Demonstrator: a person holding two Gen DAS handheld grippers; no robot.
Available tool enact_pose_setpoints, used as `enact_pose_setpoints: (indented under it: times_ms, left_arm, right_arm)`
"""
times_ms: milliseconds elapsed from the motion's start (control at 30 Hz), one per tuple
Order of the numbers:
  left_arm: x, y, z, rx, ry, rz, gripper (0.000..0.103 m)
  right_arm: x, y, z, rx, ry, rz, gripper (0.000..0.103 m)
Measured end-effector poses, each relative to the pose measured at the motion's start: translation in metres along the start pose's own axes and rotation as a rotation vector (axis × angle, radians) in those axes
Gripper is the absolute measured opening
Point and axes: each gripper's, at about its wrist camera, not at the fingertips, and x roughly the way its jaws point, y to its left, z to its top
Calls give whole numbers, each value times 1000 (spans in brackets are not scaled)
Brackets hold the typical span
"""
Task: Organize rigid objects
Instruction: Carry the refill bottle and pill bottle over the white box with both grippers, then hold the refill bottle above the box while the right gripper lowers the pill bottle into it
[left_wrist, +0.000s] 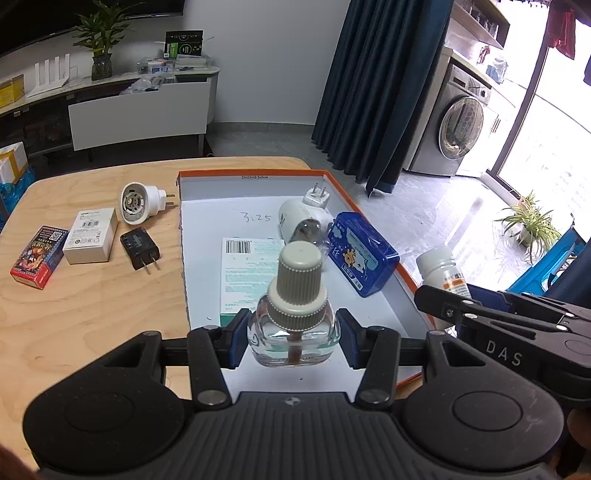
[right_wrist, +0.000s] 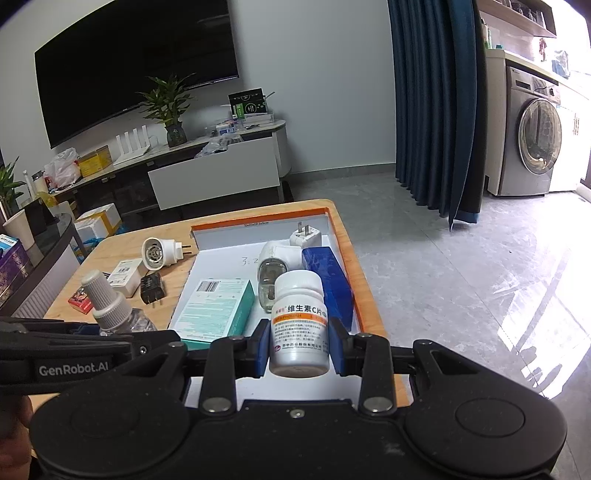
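My left gripper (left_wrist: 293, 339) is shut on a clear glass refill bottle (left_wrist: 295, 295) with a grey ribbed cap, held upright over the near end of the orange-rimmed white box lid (left_wrist: 255, 173). My right gripper (right_wrist: 299, 345) is shut on a white pill bottle (right_wrist: 300, 325) with an orange-banded label, over the lid's near right part. Inside the lid lie a teal-and-white carton (left_wrist: 251, 273), a blue tin (left_wrist: 364, 254), a white plug-in vaporizer (left_wrist: 301, 221) and a white charger (left_wrist: 317, 194). The refill bottle (right_wrist: 107, 302) also shows at the left of the right wrist view.
On the wooden table (left_wrist: 92, 314) left of the lid lie a white round plug adapter (left_wrist: 138, 203), a white box (left_wrist: 90, 240), a black charger (left_wrist: 140, 249) and a red card box (left_wrist: 38, 262). A TV cabinet (right_wrist: 214, 177), curtain (right_wrist: 436, 103) and washing machine (right_wrist: 532, 144) stand beyond.
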Motion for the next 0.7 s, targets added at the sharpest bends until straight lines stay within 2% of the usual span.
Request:
enact_pose_setpoints:
  times_ms: [700]
  left_arm:
    - [0,1,-2,-12,2,-3,50]
  right_arm:
    - [0,4,-2,-6,7,4,40]
